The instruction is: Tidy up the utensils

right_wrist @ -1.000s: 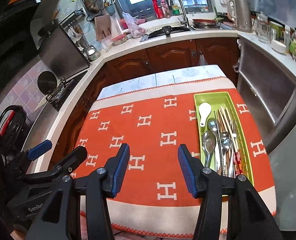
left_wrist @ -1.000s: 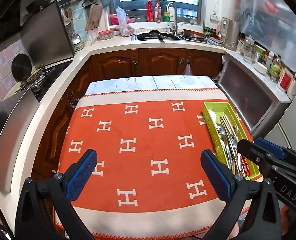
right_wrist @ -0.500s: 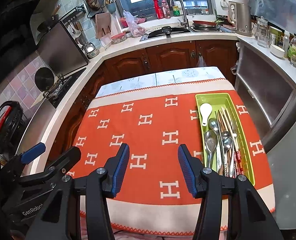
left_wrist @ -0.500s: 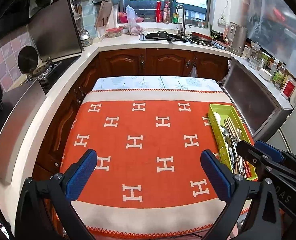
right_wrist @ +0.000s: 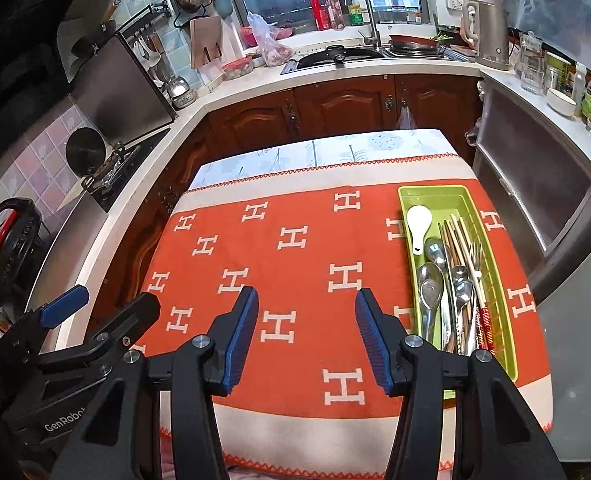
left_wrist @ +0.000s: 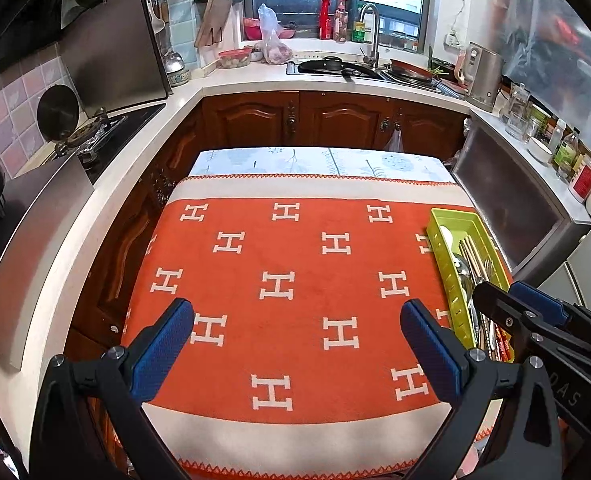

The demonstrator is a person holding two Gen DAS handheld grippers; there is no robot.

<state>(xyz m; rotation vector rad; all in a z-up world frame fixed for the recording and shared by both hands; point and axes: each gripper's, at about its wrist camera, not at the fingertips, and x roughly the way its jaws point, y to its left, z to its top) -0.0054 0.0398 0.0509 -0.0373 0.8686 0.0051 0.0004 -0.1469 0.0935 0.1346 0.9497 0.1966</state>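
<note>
Kitchen counters wrap around a small tabletop [right_wrist: 375, 148] draped in an orange cloth [left_wrist: 295, 264] patterned with white H shapes, with a sink and window at the far side and a gas hob to the left.

Along the right edge of the cloth sits a lime-green cutlery tray [right_wrist: 503, 308], its long side running toward the near edge. From the right wrist view its contents are plain: a white ceramic spoon [right_wrist: 418, 224] at the far end, several metal spoons [right_wrist: 431, 288] lying lengthwise below it, a bundle of wooden chopsticks [right_wrist: 453, 240] beside them, and a fork [right_wrist: 475, 250] nearest the tray's right wall. A red-patterned handle shows near the tray's near end.

From the left wrist view the same tray [left_wrist: 449, 264] is seen edge-on from its left wall, and its nearer half is hidden behind the right tongs [left_wrist: 507, 300], which reach in over it from the right; whether they touch anything there I cannot tell.

The left tongs [left_wrist: 295, 344] hang over the middle of the cloth, blue pads spread wide, nothing between them. In the right wrist view they show only as a black frame at the lower left [right_wrist: 95, 308].

The right tongs [right_wrist: 306, 332] sit over the cloth just left of the tray, pads parted with only bare cloth showing in the gap.
</note>
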